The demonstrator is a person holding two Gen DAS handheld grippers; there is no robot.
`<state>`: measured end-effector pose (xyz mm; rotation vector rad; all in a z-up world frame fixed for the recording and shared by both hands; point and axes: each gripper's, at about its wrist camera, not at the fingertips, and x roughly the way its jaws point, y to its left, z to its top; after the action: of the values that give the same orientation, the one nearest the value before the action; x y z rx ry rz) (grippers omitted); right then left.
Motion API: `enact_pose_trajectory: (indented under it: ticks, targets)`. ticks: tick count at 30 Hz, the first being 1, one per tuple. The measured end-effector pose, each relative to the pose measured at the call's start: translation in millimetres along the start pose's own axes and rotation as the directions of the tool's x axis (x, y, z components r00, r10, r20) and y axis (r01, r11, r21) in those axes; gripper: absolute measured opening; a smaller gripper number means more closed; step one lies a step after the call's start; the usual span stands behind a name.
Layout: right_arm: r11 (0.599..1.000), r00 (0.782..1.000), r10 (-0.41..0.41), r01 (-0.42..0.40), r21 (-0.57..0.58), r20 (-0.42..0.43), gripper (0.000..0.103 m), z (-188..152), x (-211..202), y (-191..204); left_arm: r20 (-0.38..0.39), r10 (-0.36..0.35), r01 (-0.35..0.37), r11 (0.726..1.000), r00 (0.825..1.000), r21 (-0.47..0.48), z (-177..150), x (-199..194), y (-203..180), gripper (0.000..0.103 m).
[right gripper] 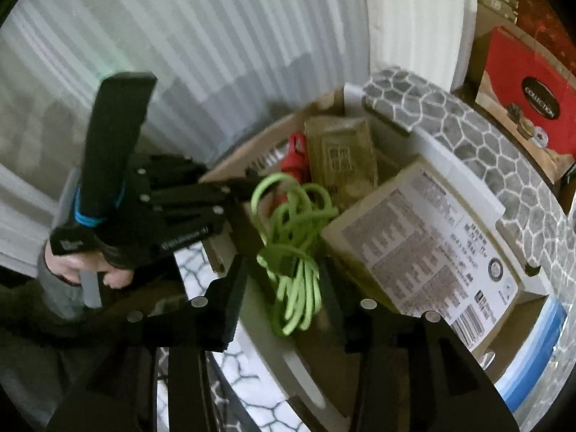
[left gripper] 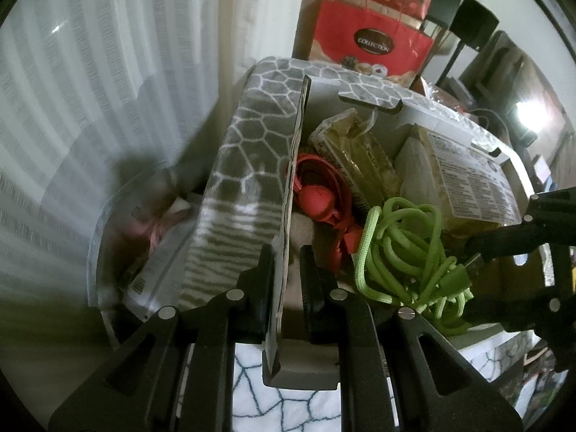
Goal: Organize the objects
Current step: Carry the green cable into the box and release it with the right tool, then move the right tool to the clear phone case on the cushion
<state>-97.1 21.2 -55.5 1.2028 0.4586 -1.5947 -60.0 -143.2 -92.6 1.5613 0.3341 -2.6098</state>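
Left wrist view: the left gripper (left gripper: 286, 277) has its two black fingers set narrowly either side of the upright flap (left gripper: 252, 165) of a grey honeycomb-patterned storage box (left gripper: 363, 88). One finger presses the flap's outer face; the other stands a little off its inner face. Inside the box lie a coiled green cable (left gripper: 406, 252), red headphones (left gripper: 316, 198), a tan wrapped packet (left gripper: 356, 154) and a labelled carton (left gripper: 468, 180). The right gripper (left gripper: 478, 248) reaches in from the right, its tip at the cable's plug. A red gift bag (left gripper: 370, 36) stands behind the box.

Right wrist view: the right gripper (right gripper: 284, 280) is spread fairly wide, straddling the green cable (right gripper: 291, 223), which drapes between its fingers over the box's near edge. Whether either finger touches the cable is unclear. The carton (right gripper: 432, 237) lies just right of the cable. The left gripper (right gripper: 230, 198) grips the flap at left, held by a hand (right gripper: 86, 270).
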Motion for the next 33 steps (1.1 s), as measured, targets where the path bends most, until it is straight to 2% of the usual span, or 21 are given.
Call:
enact_pose_trajectory:
  ticks: [2, 4, 7, 14, 18, 21, 23, 28, 33]
  targets:
    - [1.000, 0.999, -0.026, 0.026, -0.007, -0.020, 0.034, 2, 8, 3, 0.000, 0.001, -0.001, 1.000, 1.000, 0.001, 0, 0, 0, 0.013]
    - [0.998, 0.998, -0.053, 0.053, -0.018, -0.026, 0.033, 2, 15, 6, -0.001, 0.000, 0.000, 1.000, 1.000, -0.001, 0, 0, 0, 0.013]
    - [0.999, 1.000, -0.024, 0.024, -0.031, 0.000, 0.026, 4, 17, 9, 0.000, 0.002, -0.002, 1.000, 1.000, 0.001, 0, 0, 0, 0.012]
    - [0.998, 1.000, -0.007, 0.008, -0.059, 0.022, 0.025, 15, 28, 13, 0.000, 0.006, -0.006, 1.000, 1.000, 0.000, 0, 1, -1, 0.012]
    - [1.000, 0.999, -0.024, 0.024, -0.016, 0.032, 0.031, 16, 23, 8, -0.001, 0.010, -0.010, 1.000, 1.000, 0.004, 0, 0, -1, 0.012]
    - [1.000, 0.997, -0.020, 0.019, 0.009, 0.071, 0.034, 12, 6, 4, -0.003, 0.010, -0.010, 1.000, 1.000, 0.003, -1, 1, -1, 0.012]
    - [0.999, 0.994, -0.033, 0.031, 0.026, 0.106, 0.048, 8, -10, 2, -0.002, 0.012, -0.012, 1.000, 1.000, 0.001, -1, 2, -1, 0.012]
    - [0.987, 0.984, -0.125, 0.110, 0.115, 0.130, 0.050, -9, -48, -13, -0.006, 0.014, -0.014, 1.000, 1.000, 0.001, -1, 3, -1, 0.013]
    - [0.944, 0.960, -0.265, 0.240, 0.226, 0.091, 0.051, -38, -84, -44, -0.010, 0.006, -0.006, 1.000, 1.000, -0.003, -1, 4, 1, 0.013]
